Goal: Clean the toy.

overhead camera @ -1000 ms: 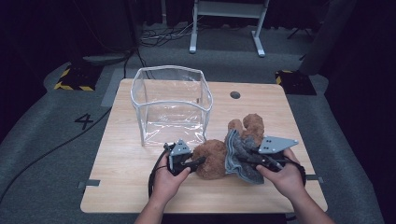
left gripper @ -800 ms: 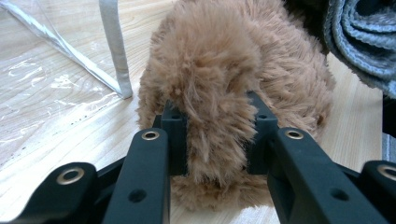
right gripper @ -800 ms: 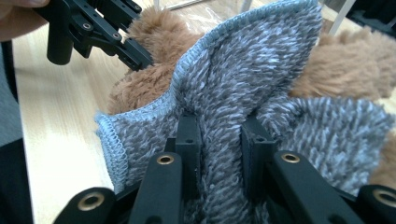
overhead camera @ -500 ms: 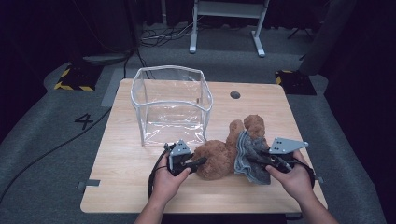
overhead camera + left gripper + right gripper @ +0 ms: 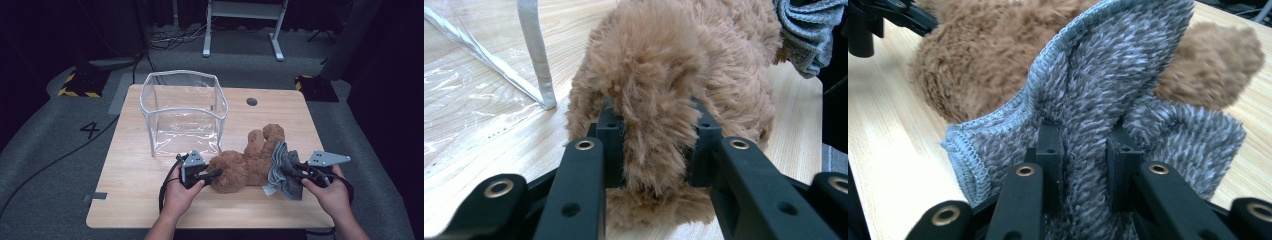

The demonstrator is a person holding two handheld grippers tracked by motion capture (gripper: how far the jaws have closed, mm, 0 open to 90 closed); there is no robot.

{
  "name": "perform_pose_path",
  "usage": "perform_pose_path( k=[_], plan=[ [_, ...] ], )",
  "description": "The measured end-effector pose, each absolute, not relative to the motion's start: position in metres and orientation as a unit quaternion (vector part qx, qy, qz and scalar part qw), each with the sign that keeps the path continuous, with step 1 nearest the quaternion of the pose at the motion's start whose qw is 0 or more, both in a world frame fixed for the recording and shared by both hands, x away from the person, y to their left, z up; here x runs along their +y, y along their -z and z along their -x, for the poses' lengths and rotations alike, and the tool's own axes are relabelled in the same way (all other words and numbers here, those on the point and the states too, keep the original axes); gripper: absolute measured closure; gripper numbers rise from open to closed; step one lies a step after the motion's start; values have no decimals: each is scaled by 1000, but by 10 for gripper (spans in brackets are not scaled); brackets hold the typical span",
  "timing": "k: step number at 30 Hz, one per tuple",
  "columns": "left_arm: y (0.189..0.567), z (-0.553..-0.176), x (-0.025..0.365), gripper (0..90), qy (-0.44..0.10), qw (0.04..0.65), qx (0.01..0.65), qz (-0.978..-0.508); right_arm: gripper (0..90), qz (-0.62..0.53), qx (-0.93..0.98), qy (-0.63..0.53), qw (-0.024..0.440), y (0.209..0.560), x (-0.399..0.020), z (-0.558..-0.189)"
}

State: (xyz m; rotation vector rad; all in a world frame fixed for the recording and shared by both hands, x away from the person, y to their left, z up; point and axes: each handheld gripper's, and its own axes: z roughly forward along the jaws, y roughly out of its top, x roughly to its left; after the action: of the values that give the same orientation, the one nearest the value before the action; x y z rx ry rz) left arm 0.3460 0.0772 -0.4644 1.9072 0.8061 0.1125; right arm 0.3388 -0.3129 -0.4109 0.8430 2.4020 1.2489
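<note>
Black tongs (image 5: 654, 145), brass rivets, grey plate, seemingly bare forearms

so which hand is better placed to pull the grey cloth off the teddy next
Right. The right hand-held gripper is already clamped on the grey cloth, while the left hand-held gripper pins the teddy at its other end.

a light wooden table (image 5: 130, 200) with rounded corners stands on grey carpet. toward its far left sits a clear plastic bin (image 5: 183, 115) with a pale rim, open at the top. just right of the bin's near corner a brown plush bear (image 5: 245, 167) lies across the near middle of the board. a grey fuzzy cloth (image 5: 286, 170) rests against the bear's right side, touching the wood. a small dark round hole (image 5: 251, 101) sits near the far edge.
</note>
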Motion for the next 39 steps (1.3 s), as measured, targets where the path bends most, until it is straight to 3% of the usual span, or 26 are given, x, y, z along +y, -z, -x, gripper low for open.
perform_pose_path(
  k=[25, 33, 39],
  plan=[
    [467, -348, 81, 674, -43, 512, 346, -785, 725, -367, 847, -353, 151, 455, -347, -357],
    [467, -350, 82, 661, -46, 513, 353, -781, 722, -367, 830, -382, 175, 423, -361, -349],
    [465, -348, 80, 665, -50, 508, 356, -782, 722, -324, 830, -412, 191, 389, -345, -335]
  ],
)
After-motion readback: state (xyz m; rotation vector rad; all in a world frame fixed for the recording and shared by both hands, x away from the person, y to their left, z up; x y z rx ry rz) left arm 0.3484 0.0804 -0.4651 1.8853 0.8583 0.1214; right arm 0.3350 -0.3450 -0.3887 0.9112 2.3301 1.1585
